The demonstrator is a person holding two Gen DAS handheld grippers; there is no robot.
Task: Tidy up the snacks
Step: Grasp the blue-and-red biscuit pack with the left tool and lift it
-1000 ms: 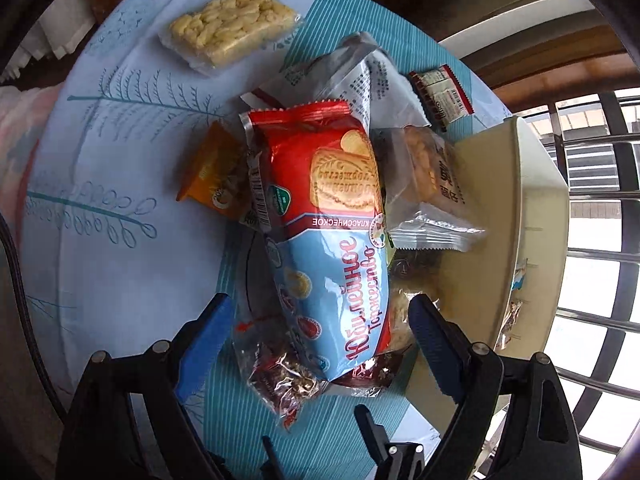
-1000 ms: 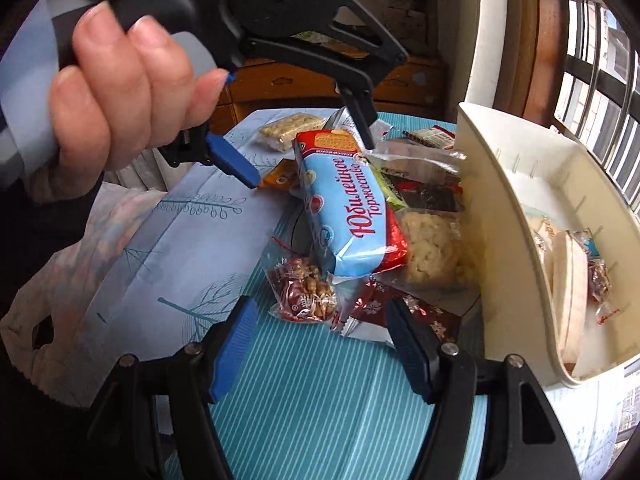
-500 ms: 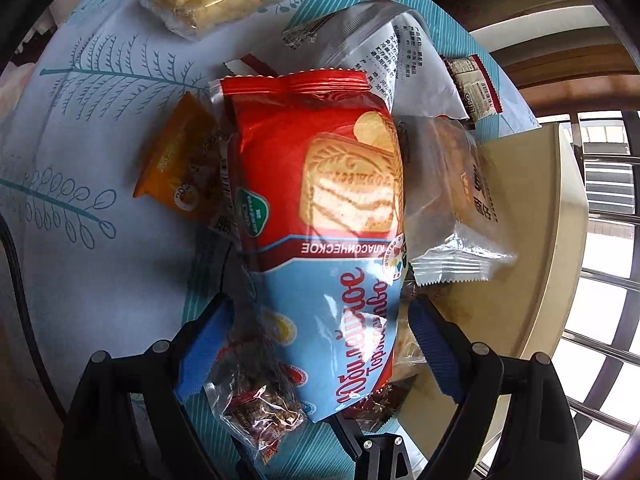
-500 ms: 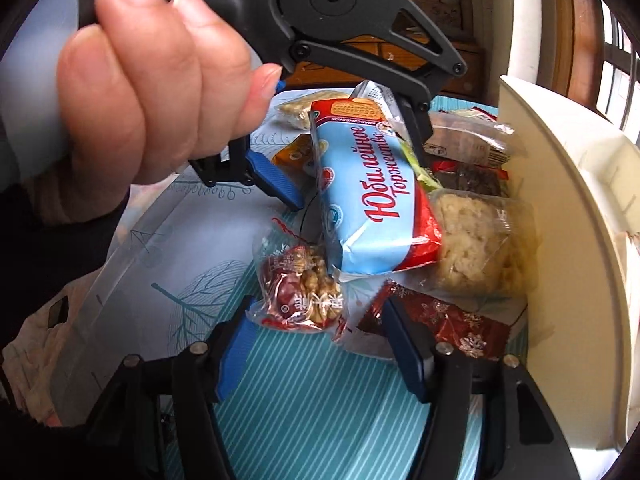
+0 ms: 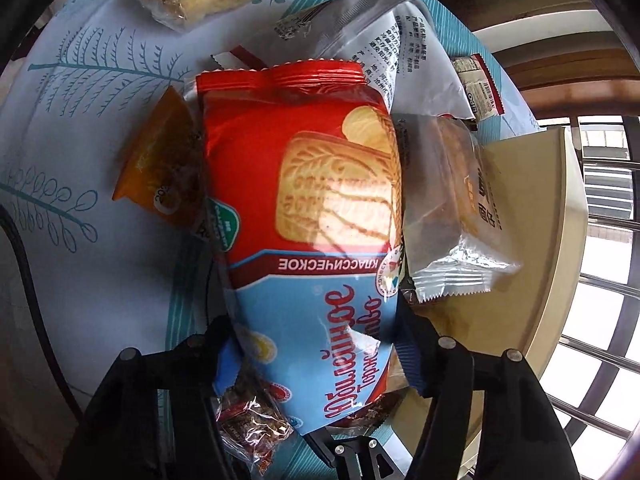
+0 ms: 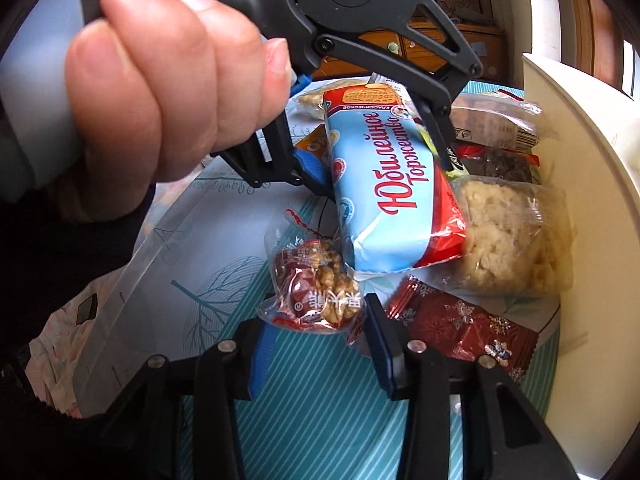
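Left gripper (image 5: pixel 316 344): jaws closing, narrowed around the lower blue end of the biscuit pack, both blue pads at its sides, apparently touching the wrapper.
Biscuit pack (image 5: pixel 304 208): red and blue, lying atop the pile of snacks on the tablecloth; the landmark for the rest.
Right gripper (image 6: pixel 316 340): jaws closing, narrow, walnut packet between the pads; left pad just short of the wrapper, right pad at its edge, firm contact not clear.
Walnut packet (image 6: pixel 316 284): clear wrapper, just below the biscuit pack's near end, touching it.
Left hand (image 6: pixel 160 92): wrapped round the left gripper's handle, up and left of the biscuit pack.
Orange sachet (image 5: pixel 160 168): tucked against the biscuit pack's left side.
Cake packet (image 5: pixel 444 196): against its right side.
Red snowflake wrapper (image 6: pixel 460 324): below and right of the biscuit pack.
Cream bin (image 6: pixel 580 184): right of the biscuit pack, beyond the pile.
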